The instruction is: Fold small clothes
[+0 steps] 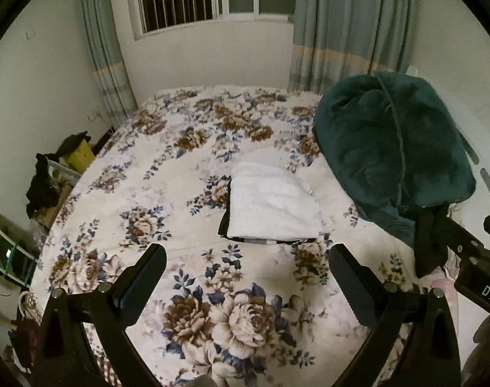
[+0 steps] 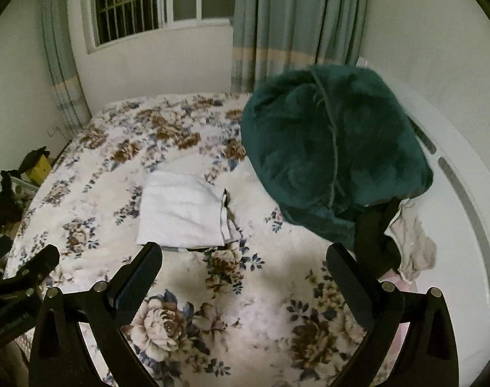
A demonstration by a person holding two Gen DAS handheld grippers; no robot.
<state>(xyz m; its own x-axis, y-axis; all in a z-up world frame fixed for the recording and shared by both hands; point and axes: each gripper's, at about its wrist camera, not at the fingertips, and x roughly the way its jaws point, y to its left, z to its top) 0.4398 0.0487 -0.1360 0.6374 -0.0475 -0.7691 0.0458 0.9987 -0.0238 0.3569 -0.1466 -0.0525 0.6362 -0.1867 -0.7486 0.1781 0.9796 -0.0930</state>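
Your left gripper [image 1: 248,254] and right gripper [image 2: 244,253] both hang over the flowered bedspread [image 1: 193,293] with jaws spread wide, gripping nothing. The right one's body shows the letters "DAS"; the left's label is too blurred to read. Beyond them lies the folded white cloth [image 1: 270,206], and past that the green blanket [image 2: 335,148], bundled beside dark clothes [image 2: 374,235].

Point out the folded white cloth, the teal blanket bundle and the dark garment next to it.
folded white cloth [image 1: 272,208], left wrist view, middle of top layer.
teal blanket bundle [image 2: 328,148], right wrist view, centre of bulge.
dark garment [image 2: 372,242], right wrist view, middle of hanging part.
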